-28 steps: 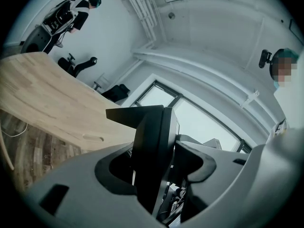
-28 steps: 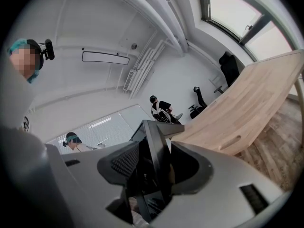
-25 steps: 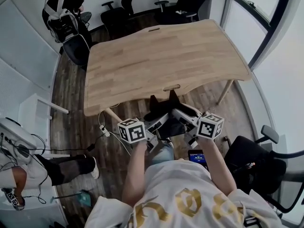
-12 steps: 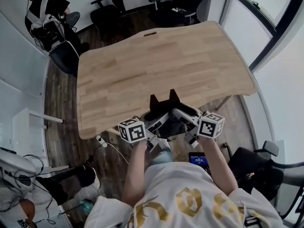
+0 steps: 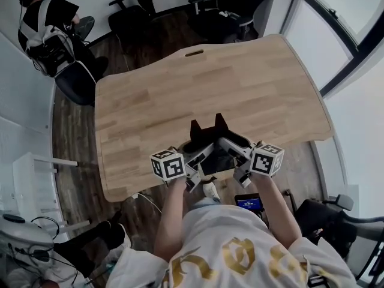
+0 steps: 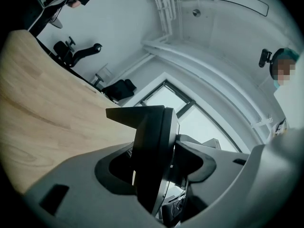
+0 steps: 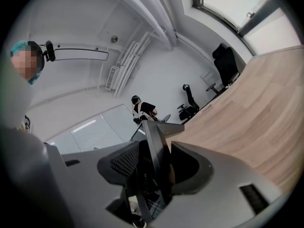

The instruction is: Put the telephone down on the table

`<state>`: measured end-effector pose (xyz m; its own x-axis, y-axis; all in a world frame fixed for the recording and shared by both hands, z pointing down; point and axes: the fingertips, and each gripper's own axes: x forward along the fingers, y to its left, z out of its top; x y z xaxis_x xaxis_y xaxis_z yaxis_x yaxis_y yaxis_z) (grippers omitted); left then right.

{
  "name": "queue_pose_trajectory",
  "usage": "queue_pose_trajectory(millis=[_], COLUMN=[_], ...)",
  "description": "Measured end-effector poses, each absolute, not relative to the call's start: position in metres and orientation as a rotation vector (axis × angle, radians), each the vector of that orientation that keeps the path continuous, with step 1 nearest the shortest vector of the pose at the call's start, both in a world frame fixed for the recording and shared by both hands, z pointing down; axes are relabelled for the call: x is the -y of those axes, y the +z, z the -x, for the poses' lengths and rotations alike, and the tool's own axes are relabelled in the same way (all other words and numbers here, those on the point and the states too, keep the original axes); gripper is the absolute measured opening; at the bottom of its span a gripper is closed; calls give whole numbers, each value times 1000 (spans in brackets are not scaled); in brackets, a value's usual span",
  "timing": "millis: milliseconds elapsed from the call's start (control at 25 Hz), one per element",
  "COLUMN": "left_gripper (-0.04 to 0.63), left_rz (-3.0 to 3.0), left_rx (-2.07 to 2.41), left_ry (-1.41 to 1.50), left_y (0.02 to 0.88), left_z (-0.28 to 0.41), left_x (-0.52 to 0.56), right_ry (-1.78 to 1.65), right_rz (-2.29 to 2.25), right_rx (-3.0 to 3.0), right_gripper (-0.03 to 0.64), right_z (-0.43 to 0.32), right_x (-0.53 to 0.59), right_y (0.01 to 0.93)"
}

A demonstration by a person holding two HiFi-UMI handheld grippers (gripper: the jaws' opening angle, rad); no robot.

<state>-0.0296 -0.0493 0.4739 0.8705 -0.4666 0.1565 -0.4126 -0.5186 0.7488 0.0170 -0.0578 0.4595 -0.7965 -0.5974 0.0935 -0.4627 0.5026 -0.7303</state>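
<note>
A black telephone point(image 5: 209, 138) with two upright points hangs between both grippers, over the near edge of the bare wooden table point(image 5: 180, 83). My left gripper point(image 5: 200, 155) grips its left side and my right gripper point(image 5: 233, 147) its right side, each shut on it. In the left gripper view the telephone point(image 6: 152, 132) stands edge-on, clamped in the left gripper point(image 6: 156, 158), with the table point(image 6: 42, 103) stretching off to the left. The right gripper view shows the telephone point(image 7: 158, 144) clamped in the right gripper point(image 7: 153, 164), beside the table point(image 7: 256, 113).
Black office chairs point(image 5: 129, 20) stand beyond the table's far edge. A seated person point(image 5: 48, 35) is at the far left. Glass walls run along the right. Another chair point(image 5: 336, 221) stands at the lower right, and a white desk with cables point(image 5: 24, 239) at the lower left.
The table has come nearer in the head view; both grippers and the telephone now hang over its near edge instead of the floor. The grip on the telephone looks the same.
</note>
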Motion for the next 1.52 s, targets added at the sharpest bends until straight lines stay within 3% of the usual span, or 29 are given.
queue_pose_trajectory(millis=[1520], left_gripper=[238], left_rz=[-2125], left_rx=[574], left_ry=[-36], left_y=[500], left_z=[32], left_x=[153], right_ry=[-1301], right_rz=[916], right_rx=[-2504], right_gripper=[189], right_z=[-15], right_x=[162], right_y=[486])
